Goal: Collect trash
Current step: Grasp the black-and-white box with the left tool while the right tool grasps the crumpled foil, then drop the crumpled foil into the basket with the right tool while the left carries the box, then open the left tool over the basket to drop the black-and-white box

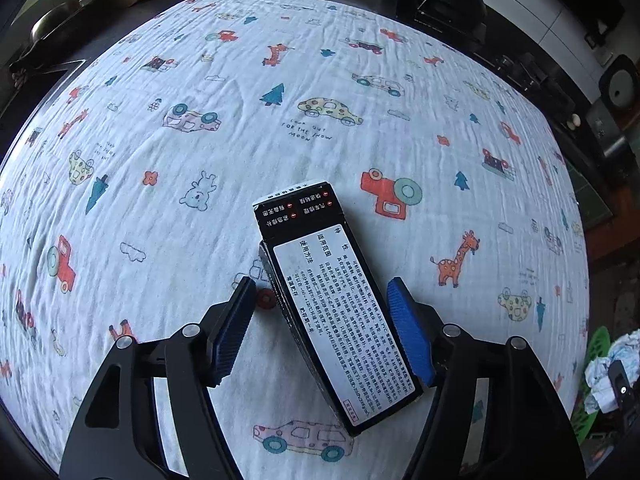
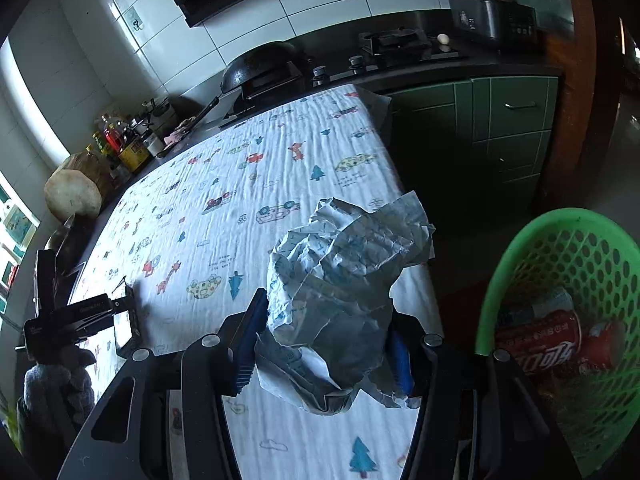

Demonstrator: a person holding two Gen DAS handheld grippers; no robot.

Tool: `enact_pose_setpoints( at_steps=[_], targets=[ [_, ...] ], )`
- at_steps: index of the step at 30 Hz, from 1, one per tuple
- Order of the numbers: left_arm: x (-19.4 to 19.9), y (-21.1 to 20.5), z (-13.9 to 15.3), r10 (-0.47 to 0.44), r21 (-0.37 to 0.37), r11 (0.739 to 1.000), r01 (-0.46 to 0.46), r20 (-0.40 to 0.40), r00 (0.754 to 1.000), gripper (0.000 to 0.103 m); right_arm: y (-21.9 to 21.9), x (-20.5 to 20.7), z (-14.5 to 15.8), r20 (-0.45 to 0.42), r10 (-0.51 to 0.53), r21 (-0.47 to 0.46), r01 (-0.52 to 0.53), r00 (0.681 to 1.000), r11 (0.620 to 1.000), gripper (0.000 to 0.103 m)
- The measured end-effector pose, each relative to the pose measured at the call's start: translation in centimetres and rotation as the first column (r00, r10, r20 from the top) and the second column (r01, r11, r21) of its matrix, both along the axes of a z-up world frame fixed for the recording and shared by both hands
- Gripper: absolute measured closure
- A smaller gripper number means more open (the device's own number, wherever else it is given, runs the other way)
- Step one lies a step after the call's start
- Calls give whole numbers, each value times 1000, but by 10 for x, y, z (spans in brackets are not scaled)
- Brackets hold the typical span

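The right claw (image 2: 324, 344) is squeezing the soft, light crumpled paper (image 2: 340, 280) mid-frame. The left claw (image 1: 324, 328) is gaping around the stiff black box (image 1: 336, 312) lying lower-middle on the worktop (image 1: 200, 140); pinching its long sides looks best.

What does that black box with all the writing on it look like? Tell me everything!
The black box is long, flat and looks like cardboard. A big white label full of small black print covers its top face, and the far end has red dots with white writing. It lies slanted on the cartoon-printed cloth. The left tool straddles it, jaws open: the right blue pad is at its edge, the left one clear.
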State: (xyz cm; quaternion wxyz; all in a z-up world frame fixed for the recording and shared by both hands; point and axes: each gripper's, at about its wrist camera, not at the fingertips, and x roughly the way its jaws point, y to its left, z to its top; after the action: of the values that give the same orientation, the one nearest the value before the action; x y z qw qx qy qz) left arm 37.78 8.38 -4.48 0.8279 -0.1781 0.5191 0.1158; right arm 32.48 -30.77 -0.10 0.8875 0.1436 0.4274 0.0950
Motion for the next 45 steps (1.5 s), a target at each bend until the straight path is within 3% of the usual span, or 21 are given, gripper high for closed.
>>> enact_pose_setpoints(
  at_steps=[7,16,25,30,36,45],
  targets=[
    [-8,-8,2,-48,-23,999,49,30,998,49,-53,-32,-3,-2,-100,-35,100,995,994,51],
    [-22,-57,20,-251,-84,962,258,89,964,52,-135,-75,-17,-23,-253,-124,248,967,961,51],
    [-41,-130,51,-428,-88,891,445,163,889,52,-181,-95,-37,-49,-341,-168,329,939,929,51],
    [-47,-168,65,-494,-79,854,515,190,849,53,-197,-100,-45,-53,-369,-181,355,928,917,40],
    [-53,-215,79,-564,-78,805,589,212,798,53,-206,-105,-43,-29,-384,-176,374,923,911,29],
    [-63,-287,91,-666,-86,710,699,243,705,53,-210,-132,-30,22,-388,-153,386,922,910,26]
  ],
)
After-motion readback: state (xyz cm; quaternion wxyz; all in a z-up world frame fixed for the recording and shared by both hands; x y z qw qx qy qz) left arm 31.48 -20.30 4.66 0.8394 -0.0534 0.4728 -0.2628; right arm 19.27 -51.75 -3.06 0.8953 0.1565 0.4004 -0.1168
